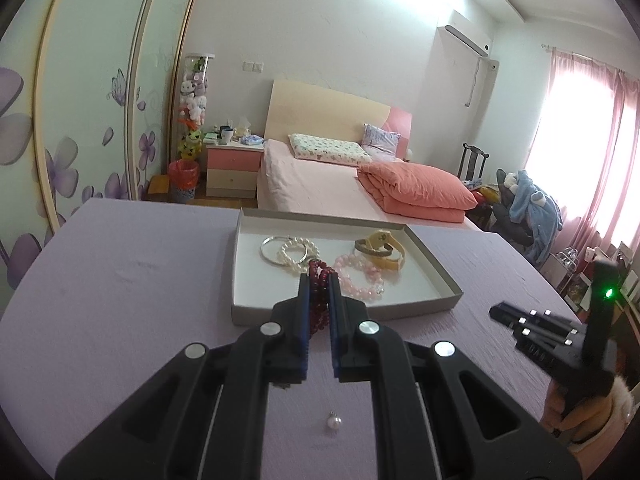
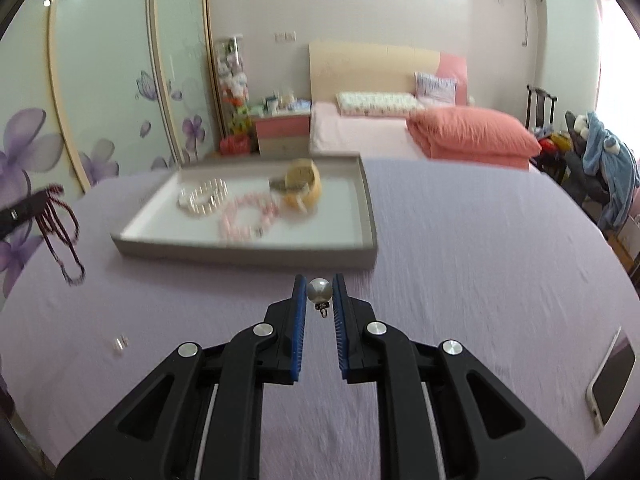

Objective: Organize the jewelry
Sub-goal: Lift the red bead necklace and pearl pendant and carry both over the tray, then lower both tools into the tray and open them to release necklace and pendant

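Observation:
My left gripper (image 1: 319,280) is shut on a dark red bead necklace (image 1: 319,300) and holds it above the near edge of the shallow grey tray (image 1: 436,268). The necklace also hangs at the left of the right wrist view (image 2: 60,224). My right gripper (image 2: 319,286) is shut on a pearl pendant (image 2: 319,290) above the lilac tablecloth, just in front of the tray (image 2: 370,216). In the tray lie a pearl bracelet (image 1: 298,252), a silver bangle (image 1: 269,250), a pink bead bracelet (image 1: 360,278) and a yellow watch (image 1: 384,250).
Another small pearl pendant (image 1: 334,423) lies on the cloth under my left gripper. A small pale piece (image 2: 120,344) lies at the front left. A phone (image 2: 610,384) lies at the right table edge. A bed stands behind the table.

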Action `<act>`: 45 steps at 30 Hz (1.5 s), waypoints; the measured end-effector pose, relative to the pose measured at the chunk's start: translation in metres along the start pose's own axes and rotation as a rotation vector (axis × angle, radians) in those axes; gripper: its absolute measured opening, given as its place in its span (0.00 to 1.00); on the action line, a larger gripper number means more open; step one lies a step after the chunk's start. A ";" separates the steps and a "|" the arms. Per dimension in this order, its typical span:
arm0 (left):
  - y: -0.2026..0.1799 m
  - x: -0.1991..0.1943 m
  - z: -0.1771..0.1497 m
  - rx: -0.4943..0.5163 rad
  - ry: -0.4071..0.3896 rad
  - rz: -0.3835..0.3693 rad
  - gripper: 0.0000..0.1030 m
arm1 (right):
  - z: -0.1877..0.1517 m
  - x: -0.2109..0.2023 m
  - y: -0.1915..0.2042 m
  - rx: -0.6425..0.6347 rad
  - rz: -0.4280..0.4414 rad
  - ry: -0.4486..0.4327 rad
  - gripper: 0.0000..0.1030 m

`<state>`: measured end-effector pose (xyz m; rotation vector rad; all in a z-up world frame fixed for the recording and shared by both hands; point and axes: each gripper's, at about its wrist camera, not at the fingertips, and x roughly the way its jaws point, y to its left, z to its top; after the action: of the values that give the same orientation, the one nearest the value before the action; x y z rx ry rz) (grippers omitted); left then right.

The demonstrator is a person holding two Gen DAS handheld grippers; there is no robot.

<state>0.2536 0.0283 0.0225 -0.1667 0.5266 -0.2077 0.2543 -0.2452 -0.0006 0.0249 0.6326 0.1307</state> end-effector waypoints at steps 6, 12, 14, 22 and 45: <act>-0.006 0.012 0.015 0.038 -0.037 0.021 0.09 | 0.032 -0.002 0.012 -0.012 0.012 -0.111 0.14; -0.013 0.035 0.028 0.071 -0.052 0.043 0.09 | 0.058 0.011 0.022 0.007 0.042 -0.180 0.14; -0.014 0.045 0.034 0.081 -0.053 0.051 0.09 | 0.063 0.015 0.024 0.016 0.056 -0.200 0.14; -0.019 0.087 0.052 0.111 -0.060 0.070 0.09 | 0.080 0.047 0.030 0.024 0.059 -0.227 0.14; -0.011 0.188 0.061 0.096 -0.005 0.081 0.09 | 0.077 0.132 0.030 0.049 0.045 -0.067 0.14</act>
<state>0.4424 -0.0204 -0.0133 -0.0526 0.5166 -0.1531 0.4021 -0.1975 -0.0139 0.0906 0.5686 0.1576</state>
